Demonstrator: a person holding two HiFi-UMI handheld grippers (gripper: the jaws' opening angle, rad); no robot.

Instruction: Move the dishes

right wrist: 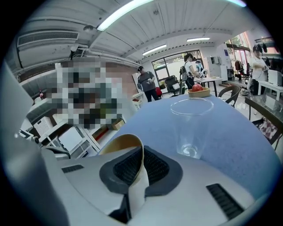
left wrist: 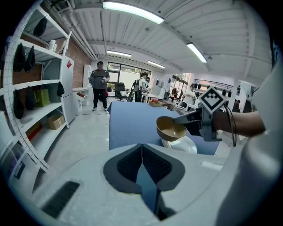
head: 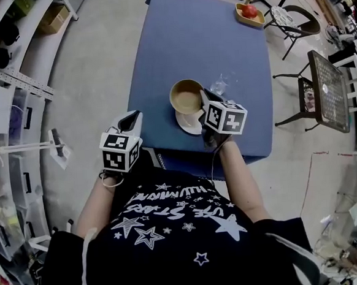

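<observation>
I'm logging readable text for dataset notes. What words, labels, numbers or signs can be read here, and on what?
"STARS", probably: white print on the person's dark shirt, upside down in the head view; the rest is too distorted to read.
Cubes on the left gripper and right gripper: square markers only, no letters.
Nothing else is legible.

Shirt [head: 173, 231] print among stars, upside down, can't read, no other txt

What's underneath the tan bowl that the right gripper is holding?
A round white plate lies on the blue table below the tan bowl, which the right gripper holds by its rim, seemingly just off it. The bowl covers the plate's far part in the head view.
</observation>
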